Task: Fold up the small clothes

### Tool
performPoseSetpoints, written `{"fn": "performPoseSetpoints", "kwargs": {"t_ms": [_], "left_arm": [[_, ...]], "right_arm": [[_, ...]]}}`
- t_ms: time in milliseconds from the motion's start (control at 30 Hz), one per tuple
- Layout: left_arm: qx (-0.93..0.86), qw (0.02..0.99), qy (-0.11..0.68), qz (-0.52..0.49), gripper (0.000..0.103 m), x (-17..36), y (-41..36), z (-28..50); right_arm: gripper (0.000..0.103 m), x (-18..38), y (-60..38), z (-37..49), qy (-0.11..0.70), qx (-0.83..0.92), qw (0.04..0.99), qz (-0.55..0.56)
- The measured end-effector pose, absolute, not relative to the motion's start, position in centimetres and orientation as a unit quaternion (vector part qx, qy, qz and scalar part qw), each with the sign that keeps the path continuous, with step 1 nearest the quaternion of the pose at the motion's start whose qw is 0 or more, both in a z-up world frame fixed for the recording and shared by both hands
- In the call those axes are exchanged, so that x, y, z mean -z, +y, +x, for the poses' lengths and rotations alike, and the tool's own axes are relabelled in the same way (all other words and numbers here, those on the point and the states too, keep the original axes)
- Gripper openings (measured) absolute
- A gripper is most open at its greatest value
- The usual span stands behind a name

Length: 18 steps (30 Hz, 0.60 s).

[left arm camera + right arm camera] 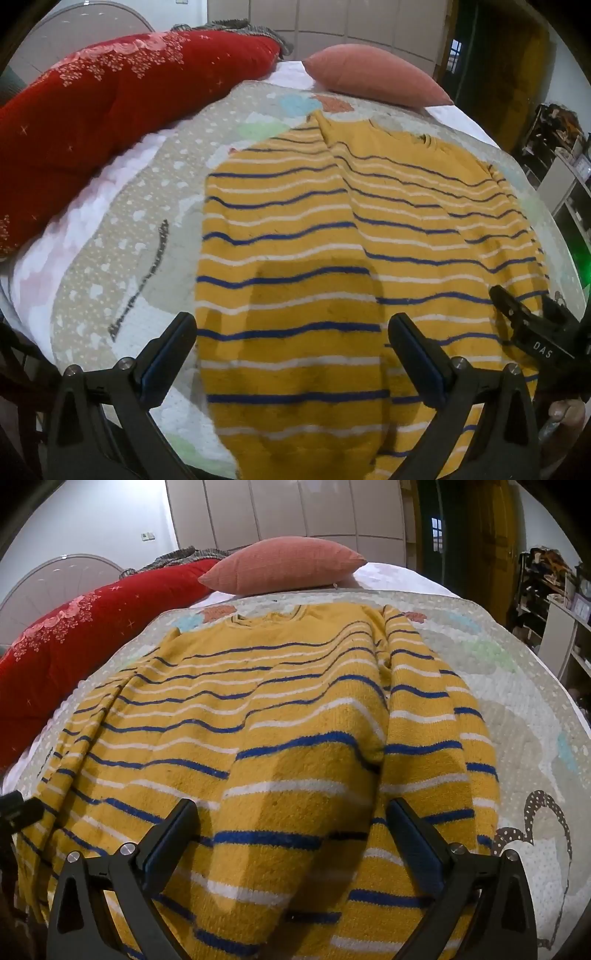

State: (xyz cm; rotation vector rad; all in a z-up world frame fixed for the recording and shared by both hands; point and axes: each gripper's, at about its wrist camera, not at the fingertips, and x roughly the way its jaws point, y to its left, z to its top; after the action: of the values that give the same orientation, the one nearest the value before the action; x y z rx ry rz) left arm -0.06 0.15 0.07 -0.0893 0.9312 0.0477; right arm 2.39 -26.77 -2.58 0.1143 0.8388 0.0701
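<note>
A yellow sweater (pixel 332 221) with blue and white stripes lies spread on a patterned quilt (pixel 122 229), collar at the far end. My left gripper (pixel 291 325) hovers open over its near left part, nothing between the fingers. The right gripper (pixel 532 325) shows at that view's right edge. In the right wrist view the sweater (pixel 258 709) fills the middle, with a sleeve (pixel 424 716) lying along its right side. My right gripper (pixel 291 808) hangs open above the near hem area, holding nothing. The left gripper (pixel 14 808) peeks in at the left edge.
A red flowered blanket roll (pixel 92 110) lies along the left of the bed. A pink pillow (pixel 284 565) sits beyond the collar. The quilt (pixel 517 709) stretches to the right of the sweater. Shelves (pixel 554 602) stand at the far right, wardrobe doors (pixel 295 509) behind.
</note>
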Motion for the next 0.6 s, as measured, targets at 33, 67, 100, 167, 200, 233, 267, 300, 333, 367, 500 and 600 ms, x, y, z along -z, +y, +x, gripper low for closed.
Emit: {"fn": "performPoseSetpoints", "kwargs": {"t_ms": [33,67,100,167,200,233,267,300,333,367,500,600], "left_arm": [[-0.024,0.892,0.448,-0.044,0.103,-0.1,0.3,-0.1],[-0.025,0.892,0.449,-0.046,0.103,-0.1,0.5,-0.2],[-0.025,0.891,0.45,-0.049,0.103,0.0,0.7,-0.2],[-0.029,0.887,0.458,-0.052,0.103,0.3,1.2,-0.5],[-0.03,0.886,0.459,-0.054,0.103,0.4,1.3,-0.6],[-0.03,0.885,0.461,-0.055,0.103,0.5,1.3,-0.6],[-0.028,0.886,0.459,-0.057,0.103,0.1,1.1,-0.7],[-0.024,0.886,0.46,-0.053,0.103,0.3,0.8,-0.7],[-0.019,0.886,0.46,-0.048,0.103,0.4,0.5,-0.7],[-0.017,0.884,0.466,-0.032,0.103,1.0,0.7,-0.5],[-0.001,0.883,0.47,0.013,0.057,2.0,0.1,0.3],[-0.006,0.886,0.464,0.01,0.031,1.4,0.8,1.3]], "right_arm": [[0.103,2.6,-26.7,2.3,0.406,-0.033,0.911,0.054],[0.103,2.6,-26.5,2.3,0.406,-0.033,0.912,0.052],[0.103,2.6,-26.3,2.3,0.405,-0.032,0.912,0.05],[0.103,2.6,-26.1,2.2,0.405,-0.031,0.913,0.047],[0.103,2.5,-26.3,2.1,0.403,-0.029,0.914,0.044],[0.103,2.5,-26.3,2.1,0.403,-0.029,0.914,0.043],[0.103,2.4,-26.5,2.1,0.404,-0.03,0.913,0.04],[0.103,2.4,-26.5,2.1,0.404,-0.029,0.913,0.039],[0.103,2.6,-26.1,2.1,0.405,-0.028,0.913,0.041],[0.103,2.6,-26.2,2.1,0.405,-0.027,0.913,0.04],[0.103,2.6,-26.3,2.2,0.405,-0.027,0.913,0.038],[0.103,2.7,-26.2,2.2,0.405,-0.027,0.913,0.038]]}}
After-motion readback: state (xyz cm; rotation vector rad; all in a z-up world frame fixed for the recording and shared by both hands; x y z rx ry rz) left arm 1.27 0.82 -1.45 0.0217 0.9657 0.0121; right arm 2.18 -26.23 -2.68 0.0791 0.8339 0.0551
